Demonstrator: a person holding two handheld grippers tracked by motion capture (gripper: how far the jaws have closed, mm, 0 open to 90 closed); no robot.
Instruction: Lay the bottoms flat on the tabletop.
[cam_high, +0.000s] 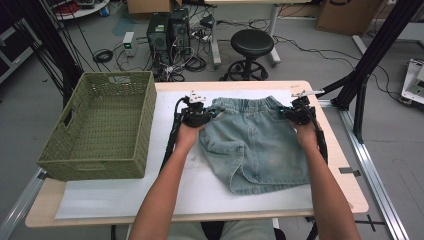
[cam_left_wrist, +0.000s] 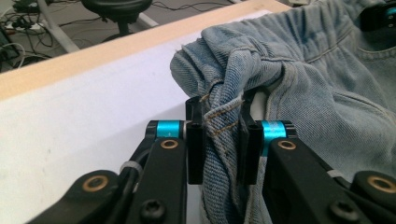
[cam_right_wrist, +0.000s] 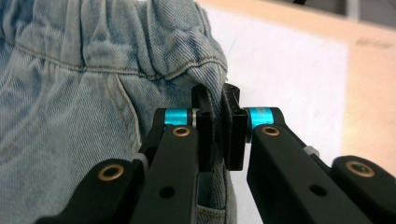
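Observation:
A pair of light blue denim shorts (cam_high: 252, 145) lies on the white mat (cam_high: 165, 135), waistband at the far side. My left gripper (cam_high: 209, 114) is shut on the left end of the waistband; in the left gripper view the bunched denim (cam_left_wrist: 243, 65) is pinched between the pads (cam_left_wrist: 195, 140). My right gripper (cam_high: 286, 112) is shut on the right end of the waistband, where the shorts (cam_right_wrist: 93, 93) fold into its narrow gap between the pads (cam_right_wrist: 205, 135). Both waist corners look lifted a little off the mat.
A green woven basket (cam_high: 102, 125) stands at the table's left side. The wooden table edge (cam_high: 330, 150) runs close to the right forearm. Behind the table are a black stool (cam_high: 251, 45), computer towers and cables on the floor.

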